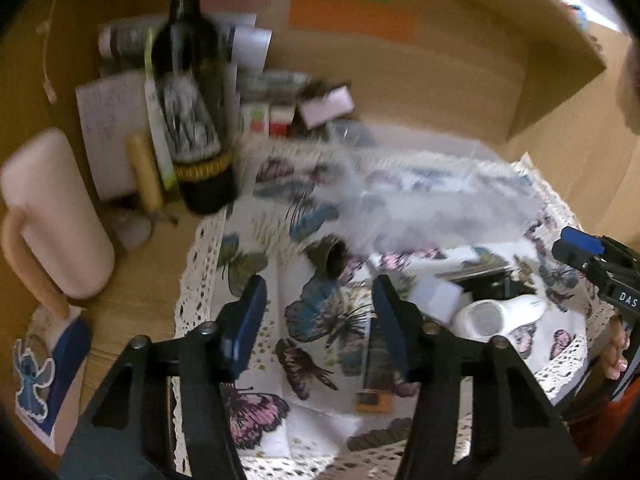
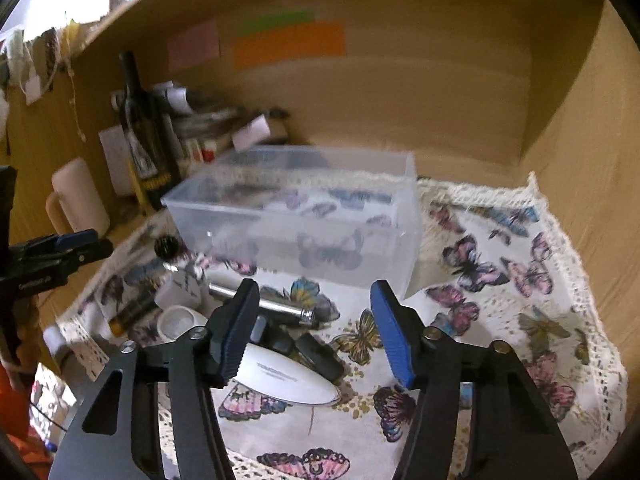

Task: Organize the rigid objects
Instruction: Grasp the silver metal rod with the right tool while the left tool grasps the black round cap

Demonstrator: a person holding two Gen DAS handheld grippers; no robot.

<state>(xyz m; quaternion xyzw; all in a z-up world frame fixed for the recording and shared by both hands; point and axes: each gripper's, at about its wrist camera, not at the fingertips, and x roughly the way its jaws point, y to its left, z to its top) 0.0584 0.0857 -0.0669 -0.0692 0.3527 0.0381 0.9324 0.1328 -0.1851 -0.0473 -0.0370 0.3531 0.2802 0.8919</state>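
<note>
Both grippers, left and right, gaped wide and held nothing above the cloth. Small items, a white case and metal tube among them, lay loose just before the bin, which looked empty; sorting seemed barely begun

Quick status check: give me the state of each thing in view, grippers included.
Left gripper: open, holding nothing.
Right gripper: open, holding nothing.
Clear bin: upright on the cloth, no lid, looks empty.
Wine bottle: standing upright, off the cloth.
Pink mug: standing beside the bottle.
Metal tube: lying on its side.
White oval case: lying flat on the cloth.
Butterfly cloth: spread flat.
</note>
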